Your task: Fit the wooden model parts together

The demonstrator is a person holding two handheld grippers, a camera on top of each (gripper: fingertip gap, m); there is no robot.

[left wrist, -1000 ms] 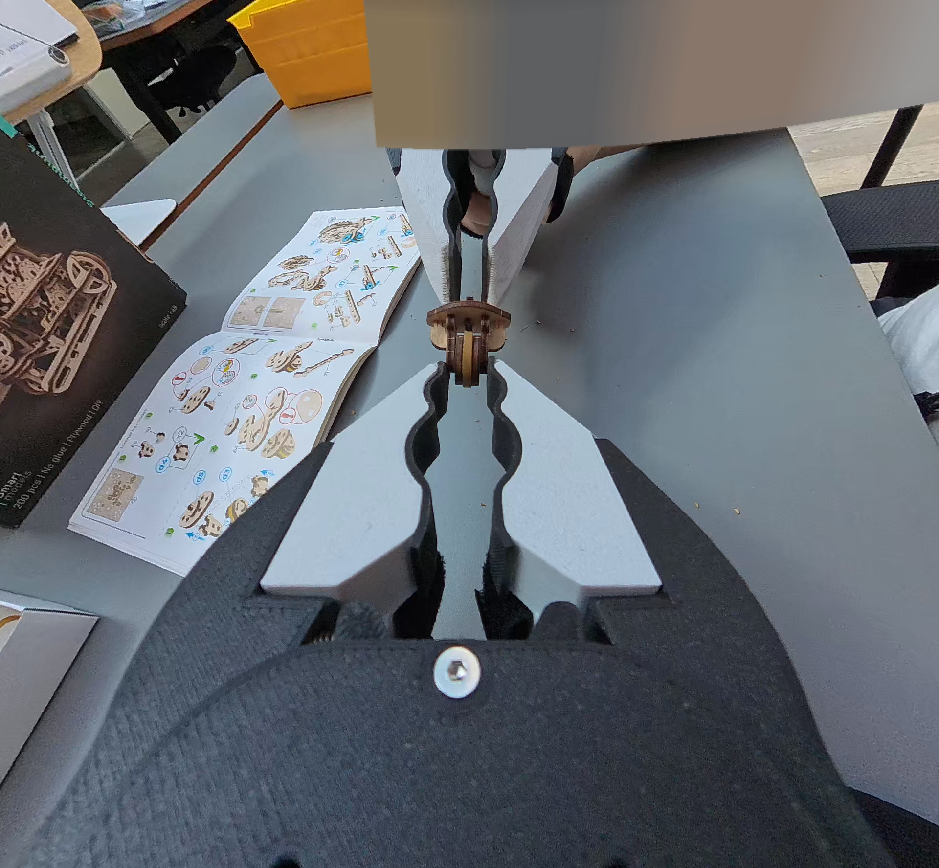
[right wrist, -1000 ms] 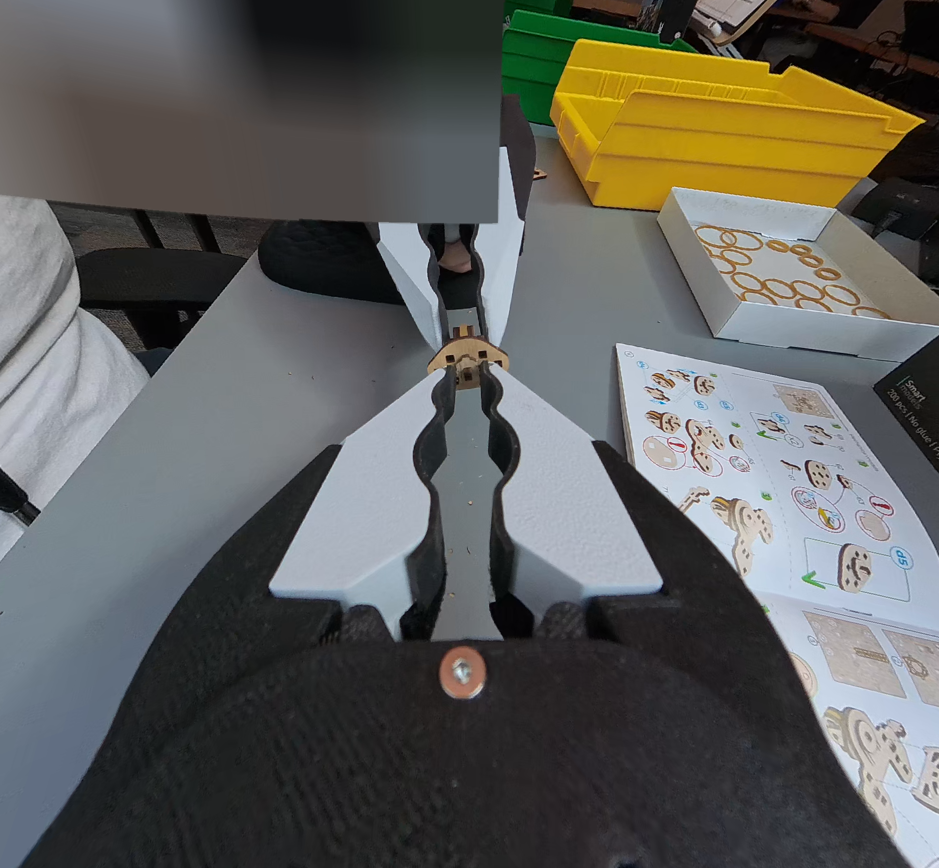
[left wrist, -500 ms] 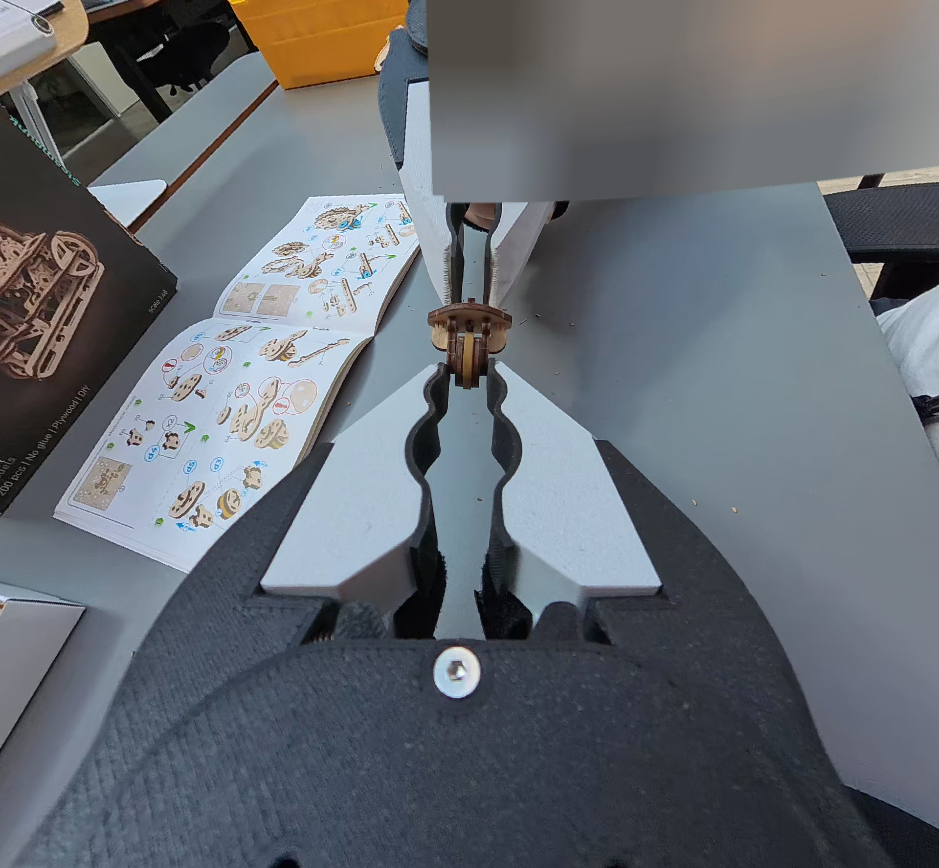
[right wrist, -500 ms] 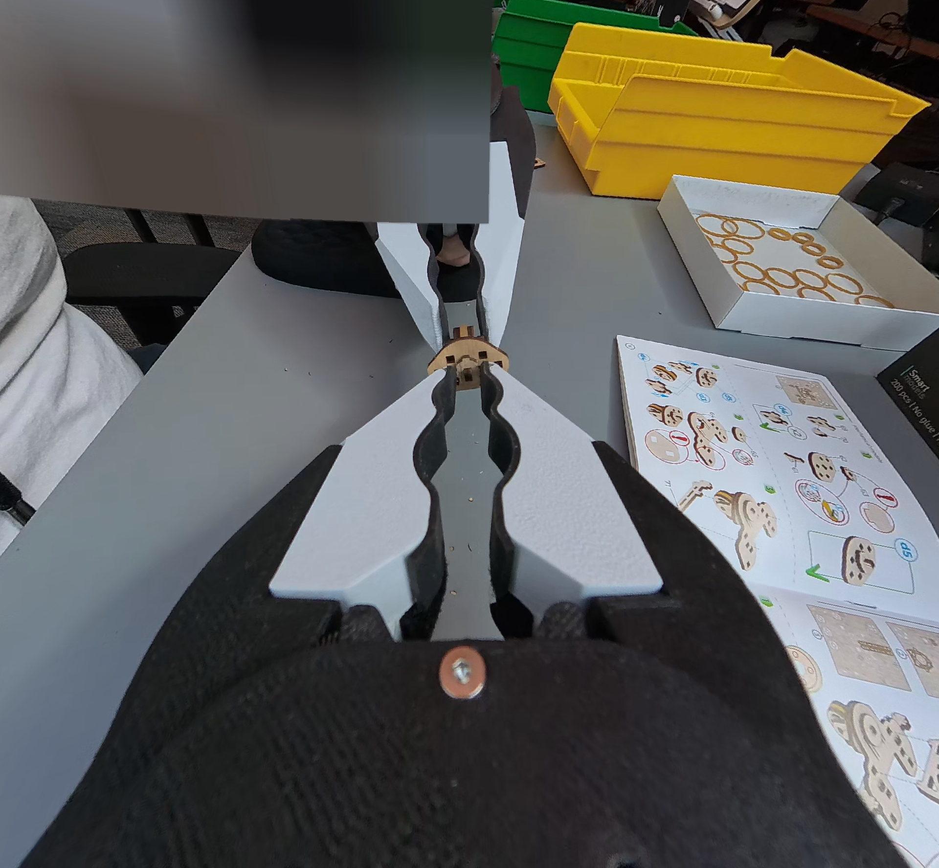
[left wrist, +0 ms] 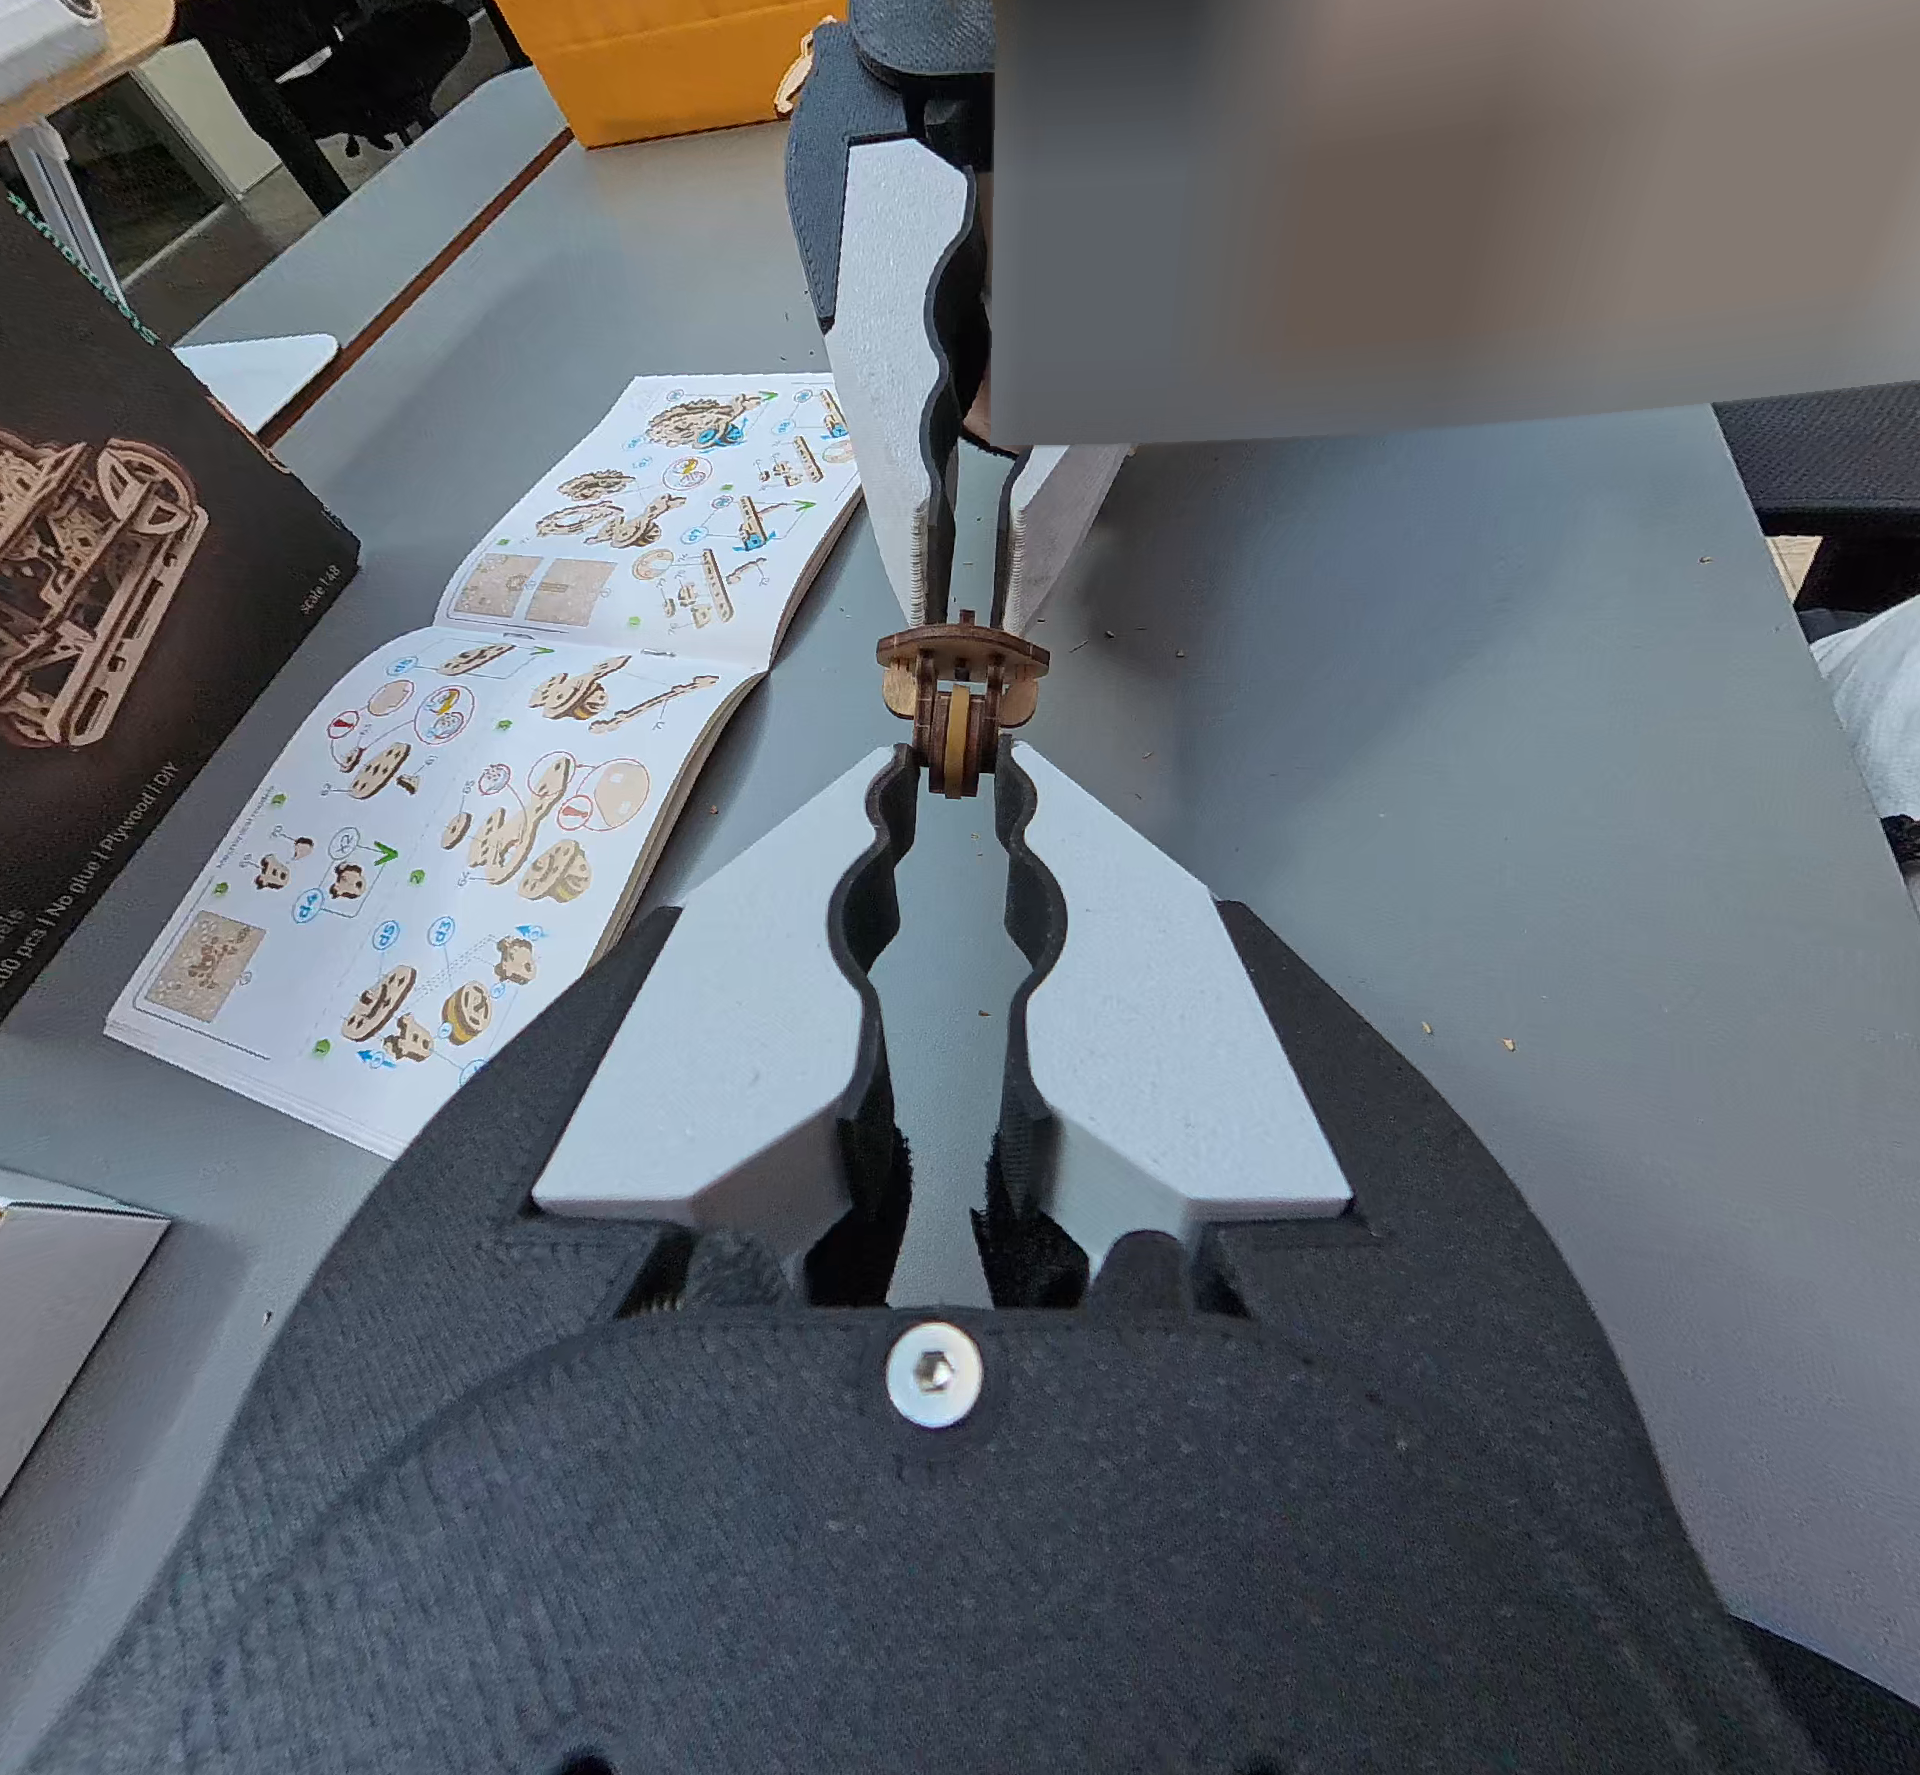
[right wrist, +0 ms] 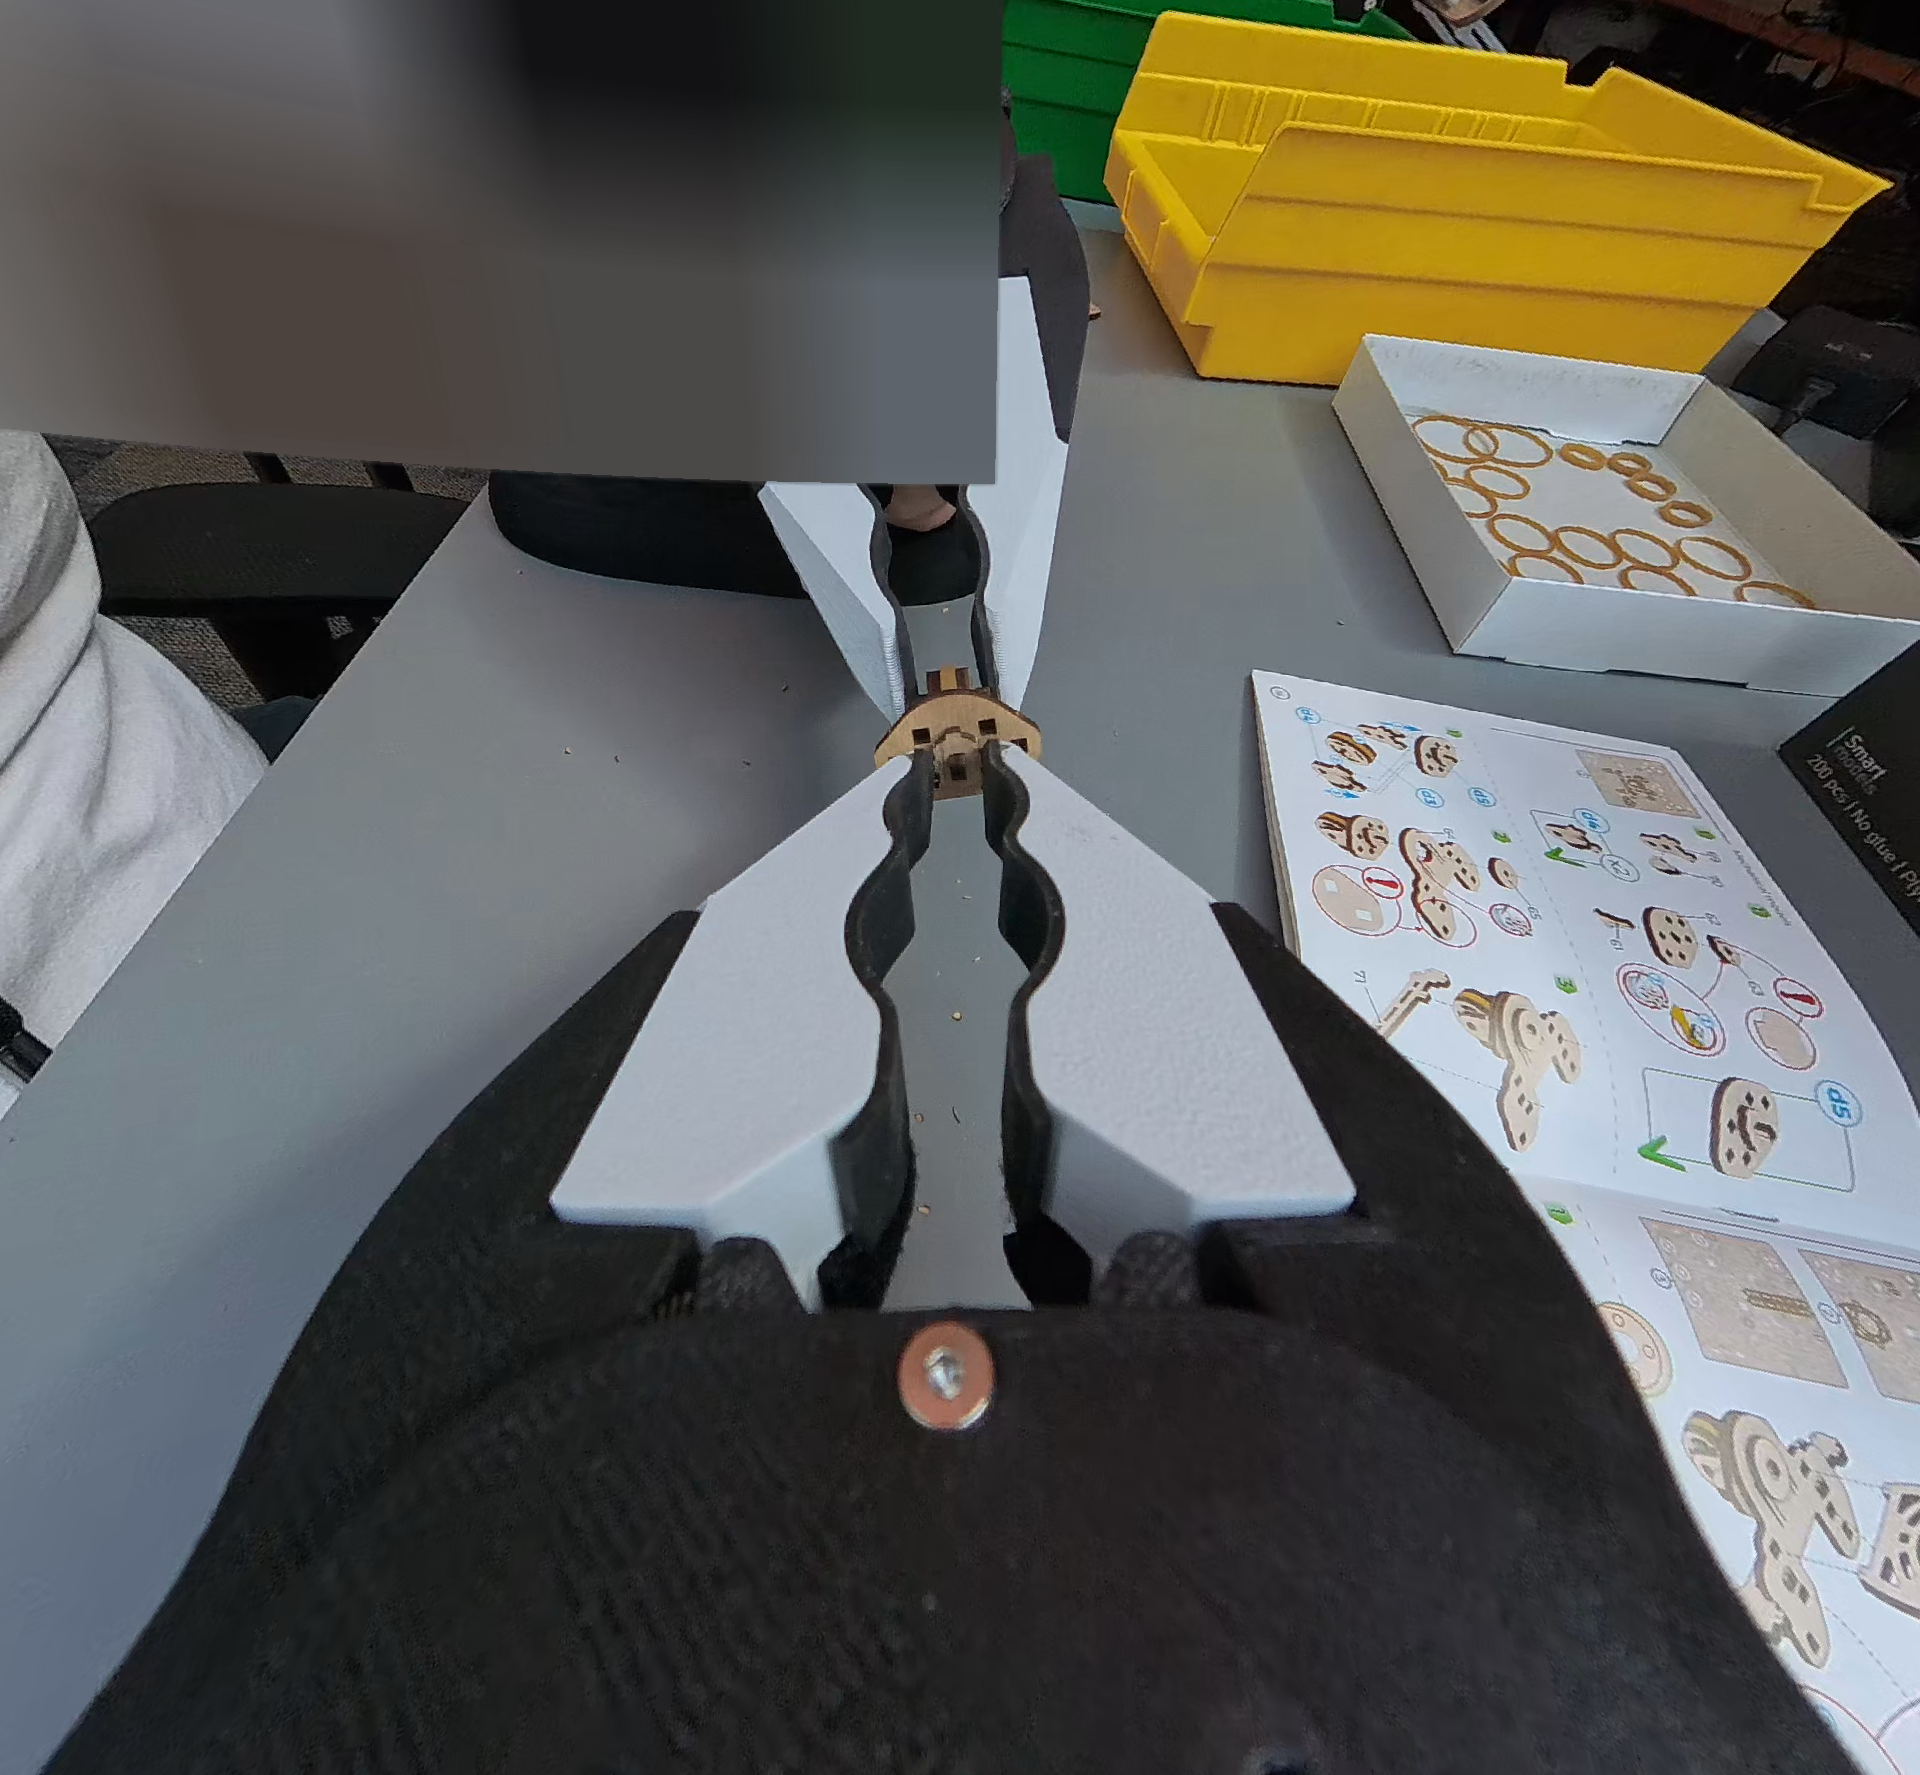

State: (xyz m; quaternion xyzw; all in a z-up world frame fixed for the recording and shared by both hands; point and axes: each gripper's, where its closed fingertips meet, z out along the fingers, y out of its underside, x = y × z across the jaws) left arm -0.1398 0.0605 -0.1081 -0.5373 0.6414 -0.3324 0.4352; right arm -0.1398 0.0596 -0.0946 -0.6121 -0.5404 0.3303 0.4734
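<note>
We hold the small wooden assembly (left wrist: 958, 699) above the grey table (left wrist: 1403, 790), our left gripper (left wrist: 956, 769) and right gripper (right wrist: 951, 769) both clamped on it from opposite sides.

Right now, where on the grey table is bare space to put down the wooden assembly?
Bare: the grey table on the side away from the instruction booklet. Crowded: the booklet side, with the white tray of rings and yellow bin.
</note>
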